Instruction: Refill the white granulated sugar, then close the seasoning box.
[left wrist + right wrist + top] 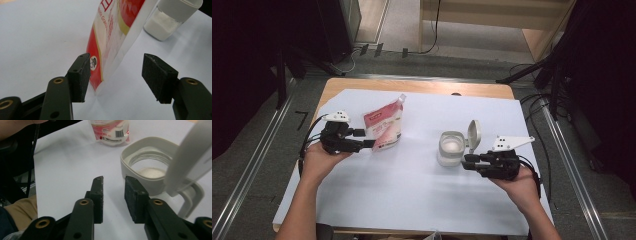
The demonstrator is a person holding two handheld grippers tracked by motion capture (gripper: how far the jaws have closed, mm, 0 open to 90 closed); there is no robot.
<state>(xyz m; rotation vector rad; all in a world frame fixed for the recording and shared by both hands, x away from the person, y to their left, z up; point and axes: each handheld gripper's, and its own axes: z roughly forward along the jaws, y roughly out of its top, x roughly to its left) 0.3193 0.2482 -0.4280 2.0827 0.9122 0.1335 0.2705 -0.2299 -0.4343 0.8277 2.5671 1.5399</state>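
Note:
A red and white pouch (pixel 384 127) stands tilted at the left of the white sheet, spout at its top. My left gripper (pixel 366 138) is open around the pouch's lower edge (pixel 110 37); one pad lies close beside the corner and the other stands well clear. A clear jar (pixel 451 147) holding white powder sits right of centre, its grey flip lid (pixel 473 134) hinged up. My right gripper (pixel 465 161) hovers just beside the jar's near right side. In the right gripper view its jaws (pixel 115 192) stand a narrow gap apart, empty, next to the jar's rim (pixel 150 170).
A white sheet (pixel 412 185) covers most of the wooden table (pixel 362 85). Cables and dark stands lie on the floor beyond the far edge and on both sides. Bare sheet stretches between the pouch and the jar and along the near edge.

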